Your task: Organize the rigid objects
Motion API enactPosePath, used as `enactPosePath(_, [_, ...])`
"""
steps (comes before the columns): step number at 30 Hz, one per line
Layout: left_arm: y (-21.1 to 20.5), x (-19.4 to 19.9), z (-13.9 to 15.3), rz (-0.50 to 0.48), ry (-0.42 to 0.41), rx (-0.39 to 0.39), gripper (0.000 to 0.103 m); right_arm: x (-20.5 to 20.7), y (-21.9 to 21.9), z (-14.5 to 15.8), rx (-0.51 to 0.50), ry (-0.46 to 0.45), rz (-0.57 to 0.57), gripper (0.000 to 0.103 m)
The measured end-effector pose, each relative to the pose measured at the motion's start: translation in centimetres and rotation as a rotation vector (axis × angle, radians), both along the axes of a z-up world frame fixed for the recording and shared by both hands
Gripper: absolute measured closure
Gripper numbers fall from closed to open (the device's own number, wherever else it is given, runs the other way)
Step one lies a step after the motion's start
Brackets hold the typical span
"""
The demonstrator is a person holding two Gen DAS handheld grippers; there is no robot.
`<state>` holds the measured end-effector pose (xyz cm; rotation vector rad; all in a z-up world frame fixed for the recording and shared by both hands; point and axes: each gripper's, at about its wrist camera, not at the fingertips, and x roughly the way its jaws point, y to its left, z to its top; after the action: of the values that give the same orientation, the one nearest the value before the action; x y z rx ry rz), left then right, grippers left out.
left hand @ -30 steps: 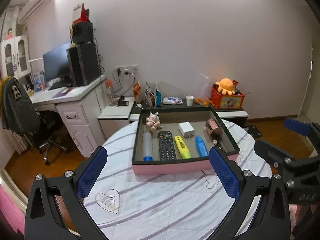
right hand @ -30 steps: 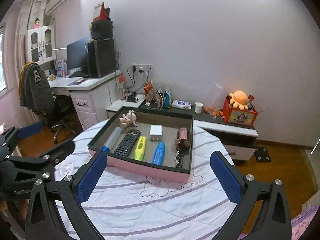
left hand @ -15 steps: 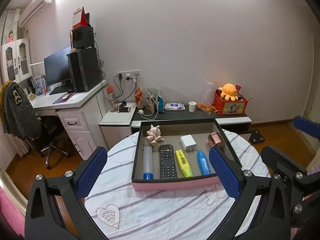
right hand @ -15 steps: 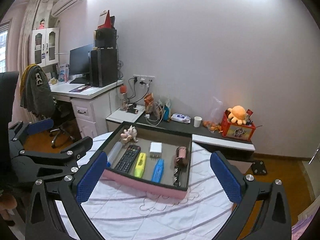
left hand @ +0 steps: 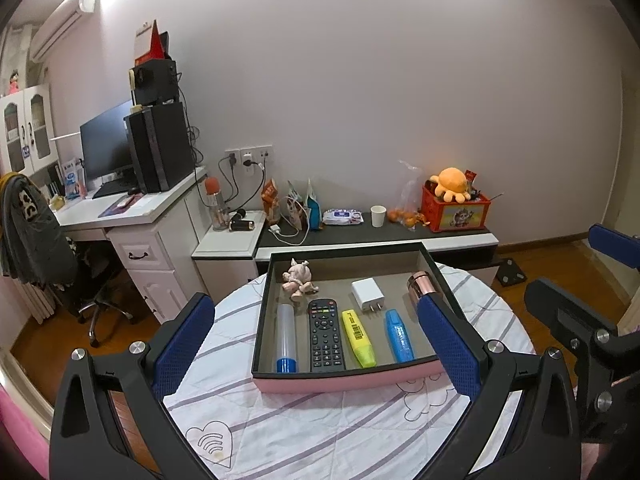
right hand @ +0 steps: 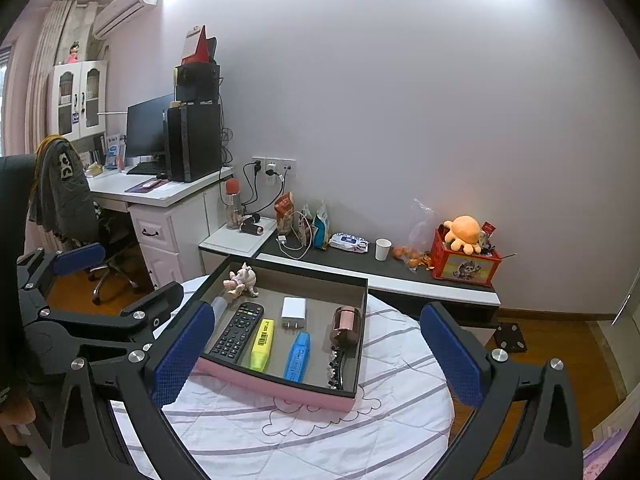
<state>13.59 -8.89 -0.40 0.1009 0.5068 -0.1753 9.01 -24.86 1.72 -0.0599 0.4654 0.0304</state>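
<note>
Grippers both hang above the round table, and nothing is in either of them.

Left wrist view first: the left gripper (left hand: pixel 316 344) stands spread wide, blue pads far apart, empty, framing the tray (left hand: pixel 344 380) from above. That tray, pink outside with a dark rim, sits on the white striped tablecloth (left hand: pixel 320 432). Inside, along the near side from left to right: a clear tube with a blue cap (left hand: pixel 286 336), a black remote (left hand: pixel 326 336), a yellow highlighter (left hand: pixel 359 337) and a blue highlighter (left hand: pixel 399 335), all lying side by side and pointing away from the camera. Behind them, a small pink figurine (left hand: pixel 298 282) in the far left corner, a white charger (left hand: pixel 368 294) in the middle, a rose-gold cylinder (left hand: pixel 421 286) at the right wall, partly behind the right pad. Off to the right edge, the right gripper (left hand: pixel 576 280) shows, held beside the table.

Over to the right wrist view: the right gripper (right hand: pixel 318 350) is also wide apart and carrying nothing. The tray (right hand: pixel 280 388) lies between its pads, turned at an angle. Remote (right hand: pixel 237 332), yellow highlighter (right hand: pixel 262 344), blue highlighter (right hand: pixel 297 356) and charger (right hand: pixel 293 312) are in a loose row; the rose-gold cylinder (right hand: pixel 346 324) lies on its side near the right wall with a dark beaded strand (right hand: pixel 335 366) just in front of it. The figurine (right hand: pixel 242 280) sits in the far corner. The left gripper (right hand: pixel 86 280) hovers at the left, apart from the tray, jaws spread.
</note>
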Motion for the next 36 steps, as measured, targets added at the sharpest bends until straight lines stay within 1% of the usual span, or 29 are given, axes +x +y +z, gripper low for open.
enactPosePath(8, [1.3,-3.7,1.0,0.004,-0.059,-0.018,0.0,-2.7,0.4,0.9,0.015,-0.05,0.011,0.0])
enactPosePath(14, [2.5,-6.0,1.5,0.018,-0.078,-0.017,0.0,-4.8,1.5,1.0,0.026,-0.06,0.027,0.0])
enactPosePath(18, [3.3,-7.6,2.1,0.023,-0.107,-0.029,0.0,-6.0,2.0,1.2,0.027,-0.071,0.032,0.0])
enactPosePath(27, [4.0,-9.5,2.4,0.033,-0.142,-0.026,0.0,-7.9,2.5,1.5,0.031,-0.097,0.037,0.0])
enactPosePath(29, [4.3,-9.7,2.5,0.033,-0.162,-0.043,0.0,-8.0,2.6,1.6,0.03,-0.099,0.037,0.0])
enactPosePath(36, [4.5,-10.8,2.7,0.056,-0.225,-0.014,0.0,-8.4,3.0,1.7,0.03,-0.104,0.046,0.0])
